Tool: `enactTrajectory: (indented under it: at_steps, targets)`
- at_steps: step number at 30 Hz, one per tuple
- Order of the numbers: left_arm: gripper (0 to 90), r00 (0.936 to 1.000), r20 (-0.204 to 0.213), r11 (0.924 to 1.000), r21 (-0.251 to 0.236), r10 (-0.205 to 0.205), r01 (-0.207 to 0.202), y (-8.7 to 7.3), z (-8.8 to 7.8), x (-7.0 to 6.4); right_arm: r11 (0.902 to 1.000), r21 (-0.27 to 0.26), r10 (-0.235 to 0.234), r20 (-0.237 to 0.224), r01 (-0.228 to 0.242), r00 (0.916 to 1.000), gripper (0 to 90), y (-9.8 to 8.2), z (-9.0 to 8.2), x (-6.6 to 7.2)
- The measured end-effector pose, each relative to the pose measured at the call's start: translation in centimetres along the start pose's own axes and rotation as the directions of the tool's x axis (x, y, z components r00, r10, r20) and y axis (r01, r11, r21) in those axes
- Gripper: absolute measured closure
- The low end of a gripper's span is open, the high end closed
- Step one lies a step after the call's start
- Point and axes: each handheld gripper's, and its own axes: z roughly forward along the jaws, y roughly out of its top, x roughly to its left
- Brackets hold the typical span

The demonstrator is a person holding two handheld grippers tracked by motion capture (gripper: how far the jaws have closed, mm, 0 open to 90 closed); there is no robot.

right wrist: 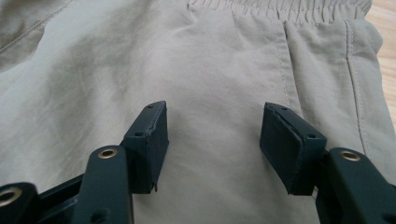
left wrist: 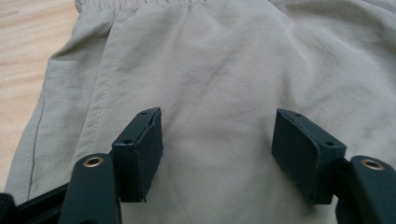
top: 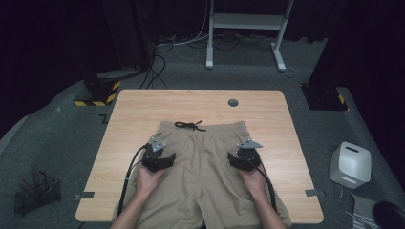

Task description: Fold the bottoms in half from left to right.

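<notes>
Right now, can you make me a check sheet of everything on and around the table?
Surface: wooden table, with a small grey round cap near its far edge.
Job's things: tan shorts lying flat, waistband away from the person, black drawstring lying tied at the waistband.
Clutter: nothing seen on the table.
Grippers: left gripper and right gripper are over the shorts, jaws open, nothing between them.
Cables: one black cable trails from the left gripper; more lie on the floor behind the table.
Surroundings: white box on the floor at right, wire basket at left, white frame behind.
</notes>
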Motion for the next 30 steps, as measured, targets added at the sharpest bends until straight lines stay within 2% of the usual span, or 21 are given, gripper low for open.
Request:
enactTrajectory:
  at_steps: [4,9,15,18,22,25,30]
  targets:
    - [32.9,0.9999,0.014,0.9999,-0.004,-0.009,0.009,-1.1,-1.3,-0.7,1.0000,-0.002,-0.010,-0.004,0.010,0.9999,41.8,-0.9,-1.0,0.5]
    - [33.4,1.0000,0.007,1.0000,-0.003,0.002,-0.002,-2.8,-3.2,-1.9,0.9998,0.000,-0.021,-0.019,0.021,0.9996,41.8,-2.4,-2.6,1.4]
    - [33.8,0.9990,0.044,1.0000,-0.004,-0.002,0.003,-3.8,-4.5,-1.9,0.9994,-0.002,-0.035,-0.027,0.035,0.9990,41.9,-3.5,-3.8,2.2]
    - [34.3,0.9965,0.082,0.9998,0.014,-0.017,0.016,-3.3,-4.7,-1.2,0.9995,-0.001,-0.032,-0.029,0.032,0.9991,41.8,-3.6,-4.0,2.3]
    - [37.4,0.9963,0.083,0.9990,-0.036,-0.022,0.026,-1.9,-5.4,-0.1,0.9994,-0.002,-0.034,-0.027,0.034,0.9990,41.9,-3.6,-4.0,2.3]
    - [37.5,0.9983,0.055,0.9985,-0.048,-0.021,0.024,-0.8,-5.5,1.1,0.9994,-0.002,-0.034,-0.027,0.034,0.9990,41.9,-3.6,-4.0,2.3]
    - [37.3,0.9984,0.033,0.9985,-0.030,-0.045,0.046,0.3,-4.8,3.5,0.9993,-0.004,-0.038,-0.025,0.038,0.9990,42.1,-3.6,-4.0,2.4]
